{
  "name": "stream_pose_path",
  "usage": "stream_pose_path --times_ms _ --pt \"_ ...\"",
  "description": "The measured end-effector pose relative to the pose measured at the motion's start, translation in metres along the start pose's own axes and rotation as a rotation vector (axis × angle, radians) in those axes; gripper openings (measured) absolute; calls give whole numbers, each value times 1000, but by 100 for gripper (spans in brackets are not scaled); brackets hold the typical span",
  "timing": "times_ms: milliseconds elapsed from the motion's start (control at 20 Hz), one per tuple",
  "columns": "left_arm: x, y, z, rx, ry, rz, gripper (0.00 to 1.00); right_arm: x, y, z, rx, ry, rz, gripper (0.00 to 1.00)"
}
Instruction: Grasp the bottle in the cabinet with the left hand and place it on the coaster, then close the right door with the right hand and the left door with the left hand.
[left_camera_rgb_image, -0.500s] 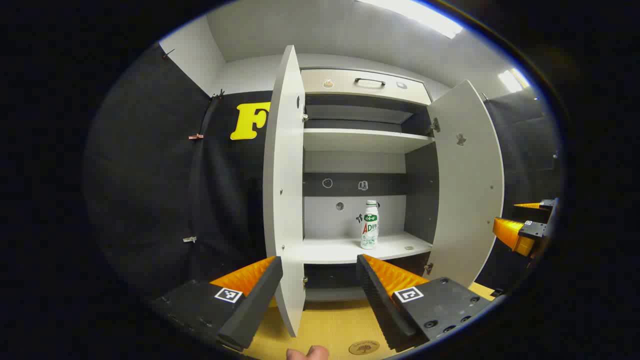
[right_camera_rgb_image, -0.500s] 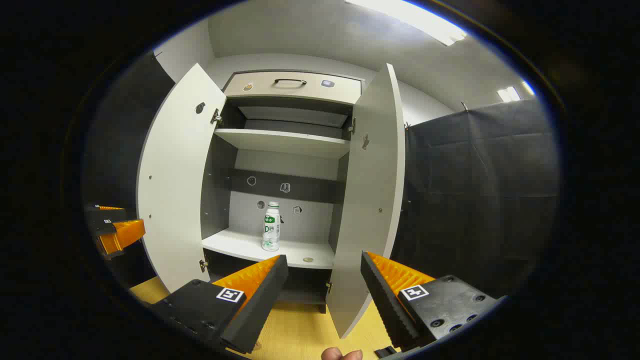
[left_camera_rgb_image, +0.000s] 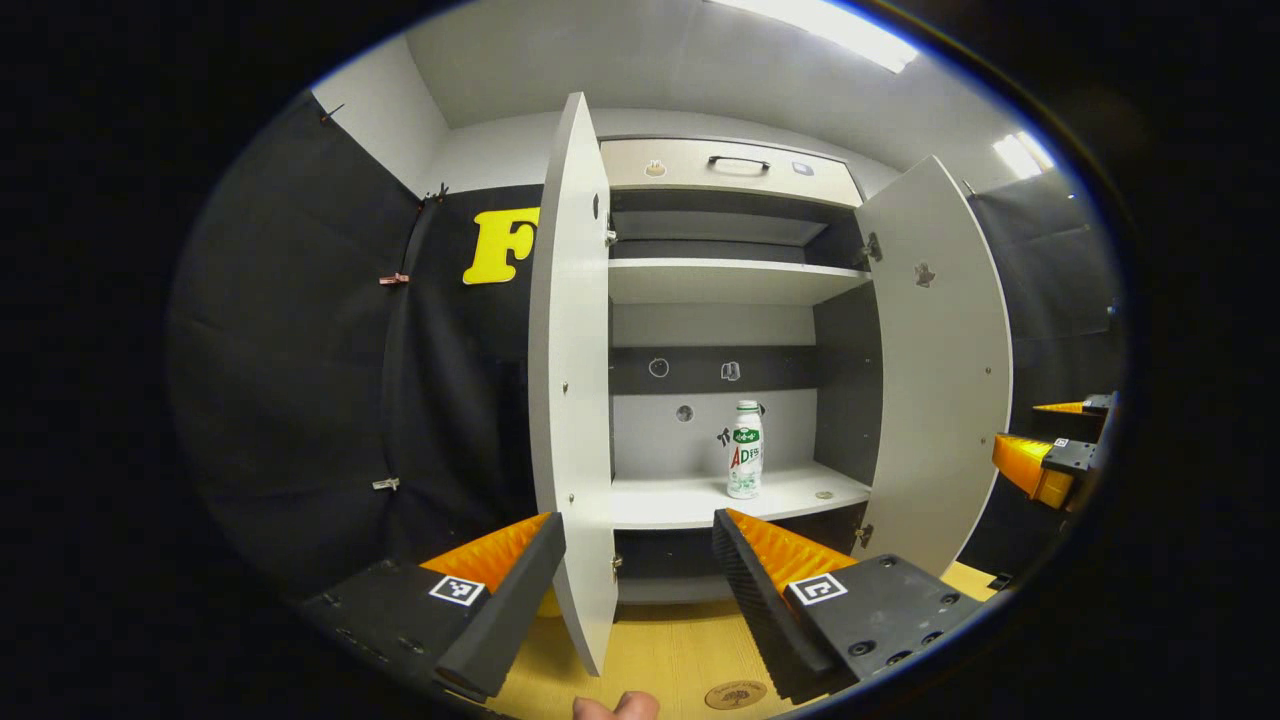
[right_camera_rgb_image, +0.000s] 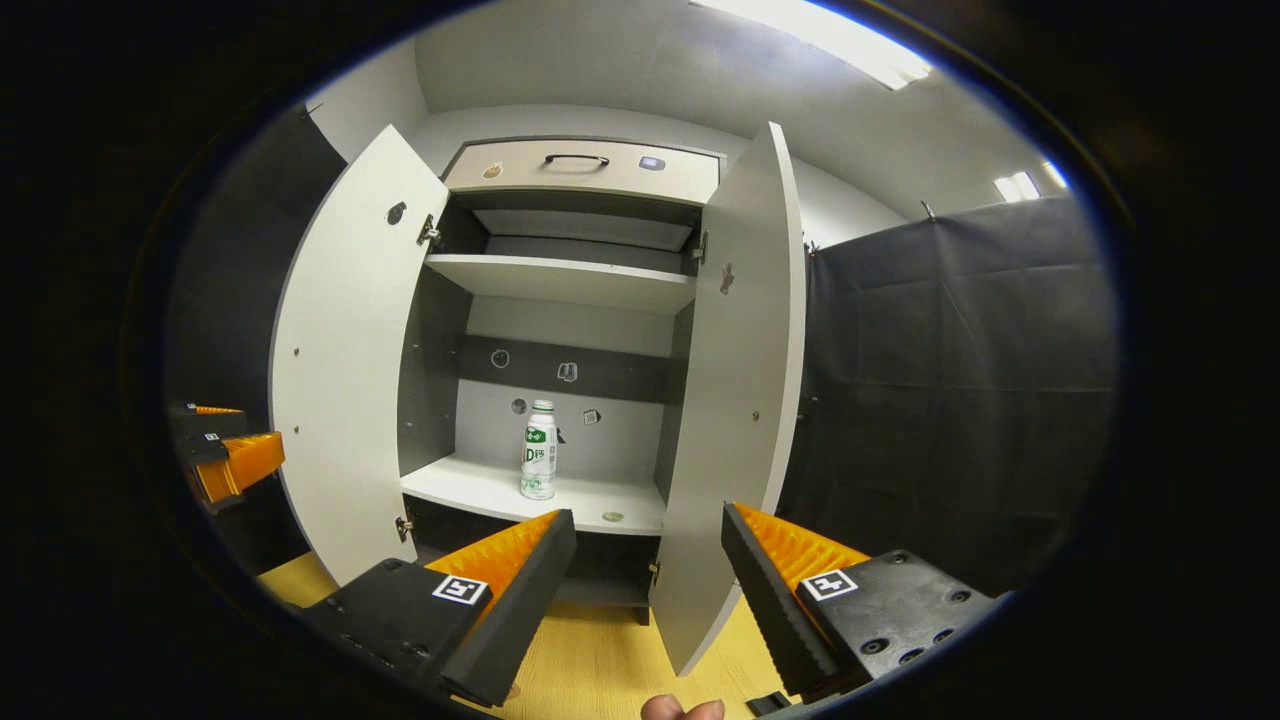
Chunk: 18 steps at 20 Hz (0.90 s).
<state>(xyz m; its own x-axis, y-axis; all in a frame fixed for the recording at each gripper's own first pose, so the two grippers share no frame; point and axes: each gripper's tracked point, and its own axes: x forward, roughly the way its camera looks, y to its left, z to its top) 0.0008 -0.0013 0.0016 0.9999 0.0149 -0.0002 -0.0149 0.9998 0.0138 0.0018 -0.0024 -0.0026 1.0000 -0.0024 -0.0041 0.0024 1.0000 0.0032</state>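
While the bottle (left_camera_rgb_image: 744, 450) stands untouched in the cabinet (left_camera_rgb_image: 725, 495), both doors open, left gripper (left_camera_rgb_image: 637, 560) and right gripper (right_camera_rgb_image: 648, 560) gape empty; everything remains

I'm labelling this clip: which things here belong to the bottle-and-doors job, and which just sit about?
Job:
bottle, upright on the lower shelf
coaster on the table
left door, open
right door, open
left gripper, open
right gripper, open

Lying about:
drawer
upper shelf
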Motion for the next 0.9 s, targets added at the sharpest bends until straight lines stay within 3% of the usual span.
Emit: stream_pose_path --times_ms 600,900 --pt "8 -13 2 -6 -7 -6 94 -1 -4 0 -7 -3 11 98" --pt "54 -44 6 3 -15 -43 94 1 -13 -1 7 7 16 98"
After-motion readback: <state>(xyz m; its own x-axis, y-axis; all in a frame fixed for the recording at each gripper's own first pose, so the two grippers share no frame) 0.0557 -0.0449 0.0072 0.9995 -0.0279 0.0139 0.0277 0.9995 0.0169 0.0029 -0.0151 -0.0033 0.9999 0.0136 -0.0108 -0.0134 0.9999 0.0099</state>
